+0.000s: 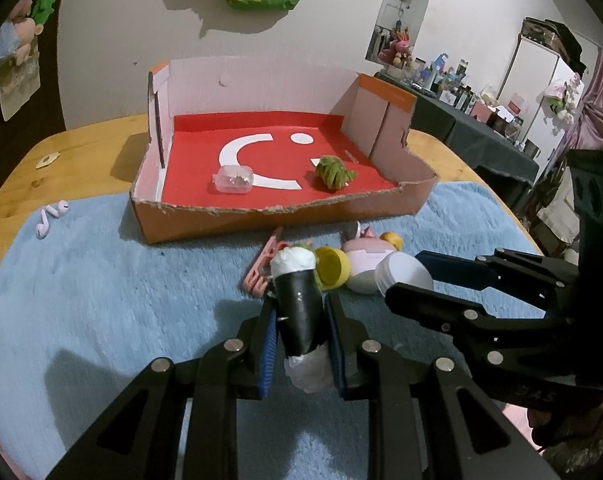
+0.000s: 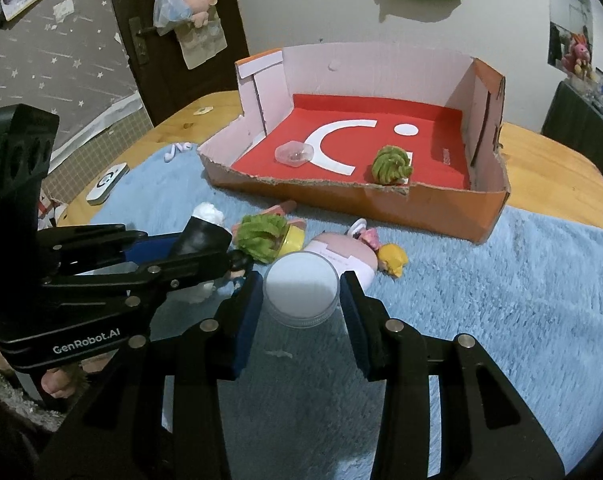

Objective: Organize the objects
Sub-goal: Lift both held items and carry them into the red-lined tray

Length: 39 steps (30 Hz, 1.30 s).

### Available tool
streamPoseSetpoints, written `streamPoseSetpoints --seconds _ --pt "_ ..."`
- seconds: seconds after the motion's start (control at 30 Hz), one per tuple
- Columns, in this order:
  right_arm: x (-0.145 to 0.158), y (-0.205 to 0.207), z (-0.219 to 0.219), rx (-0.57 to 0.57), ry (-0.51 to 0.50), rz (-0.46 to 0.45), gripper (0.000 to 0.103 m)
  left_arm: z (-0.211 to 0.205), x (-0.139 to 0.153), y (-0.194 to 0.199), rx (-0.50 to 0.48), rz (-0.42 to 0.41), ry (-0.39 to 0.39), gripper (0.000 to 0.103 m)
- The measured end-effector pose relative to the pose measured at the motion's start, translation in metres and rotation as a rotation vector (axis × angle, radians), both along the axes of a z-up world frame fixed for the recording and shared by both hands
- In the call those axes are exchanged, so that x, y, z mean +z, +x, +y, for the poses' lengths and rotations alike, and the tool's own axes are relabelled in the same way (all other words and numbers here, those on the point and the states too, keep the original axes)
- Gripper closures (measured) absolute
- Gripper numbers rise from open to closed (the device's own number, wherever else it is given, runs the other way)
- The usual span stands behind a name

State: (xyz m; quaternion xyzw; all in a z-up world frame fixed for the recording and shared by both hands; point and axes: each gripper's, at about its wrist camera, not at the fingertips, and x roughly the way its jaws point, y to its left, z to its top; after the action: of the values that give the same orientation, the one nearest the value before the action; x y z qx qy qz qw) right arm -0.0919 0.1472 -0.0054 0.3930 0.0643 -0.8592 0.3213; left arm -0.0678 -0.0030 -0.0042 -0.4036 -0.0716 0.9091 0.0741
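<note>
Both grippers were loaded: left gripper point(image 1: 301, 332) had its jaws clamped on a black roll with white ends point(image 1: 297, 308), and right gripper point(image 2: 301, 312) had its jaws narrowed around a white round jar point(image 2: 300, 294), pads against its sides. Each hung over the blue mat point(image 1: 121, 300), angled toward the cardboard box point(image 1: 381, 208) beyond, likely the drop target. Clear case point(image 1: 234, 178) and green plush point(image 1: 333, 171) already sat inside; remaining toys point(image 2: 341, 252) lay clustered just ahead.
</note>
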Motion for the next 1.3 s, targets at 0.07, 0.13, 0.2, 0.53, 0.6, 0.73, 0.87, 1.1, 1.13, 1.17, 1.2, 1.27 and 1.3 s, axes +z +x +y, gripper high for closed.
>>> streamPoseSetpoints --seconds 0.07,0.13,0.2,0.53,0.6,0.73,0.87,1.1,1.13,1.17,1.2,1.27,1.3 --pt "0.002 -0.001 0.000 -0.001 -0.004 0.002 0.065 0.000 0.001 -0.003 0.000 0.003 -0.001 0.079" --pt "0.003 -0.003 0.000 -0.002 -0.008 0.002 0.065 -0.001 0.003 -0.006 0.001 0.005 0.000 0.079" --pt "0.004 -0.005 0.000 -0.003 -0.011 0.001 0.065 -0.001 0.004 -0.009 0.001 0.006 0.000 0.079" --pt "0.011 -0.014 0.000 -0.007 -0.026 0.002 0.065 -0.001 0.012 -0.023 -0.007 0.021 -0.008 0.080" --pt "0.012 -0.016 -0.001 -0.007 -0.027 0.005 0.065 -0.002 0.013 -0.026 -0.009 0.022 -0.009 0.079" --pt "0.014 -0.019 -0.001 -0.008 -0.030 0.007 0.065 -0.002 0.014 -0.029 -0.009 0.023 -0.010 0.079" --pt "0.017 -0.022 -0.001 -0.010 -0.036 0.008 0.065 -0.002 0.018 -0.035 -0.008 0.025 -0.012 0.079" --pt "0.022 -0.028 -0.001 -0.012 -0.044 0.017 0.065 -0.001 0.023 -0.047 -0.010 0.032 -0.014 0.079" --pt "0.022 -0.029 -0.001 -0.012 -0.044 0.019 0.065 -0.001 0.024 -0.049 -0.011 0.033 -0.015 0.079" --pt "0.023 -0.030 -0.001 -0.013 -0.045 0.021 0.065 -0.001 0.024 -0.051 -0.011 0.034 -0.015 0.079" --pt "0.024 -0.032 -0.001 -0.013 -0.046 0.022 0.065 0.000 0.025 -0.052 -0.011 0.035 -0.015 0.079" --pt "0.026 -0.034 -0.001 -0.013 -0.047 0.027 0.065 0.001 0.026 -0.054 -0.012 0.039 -0.016 0.079" --pt "0.027 -0.035 -0.001 -0.013 -0.048 0.029 0.065 0.002 0.026 -0.056 -0.012 0.039 -0.016 0.079"
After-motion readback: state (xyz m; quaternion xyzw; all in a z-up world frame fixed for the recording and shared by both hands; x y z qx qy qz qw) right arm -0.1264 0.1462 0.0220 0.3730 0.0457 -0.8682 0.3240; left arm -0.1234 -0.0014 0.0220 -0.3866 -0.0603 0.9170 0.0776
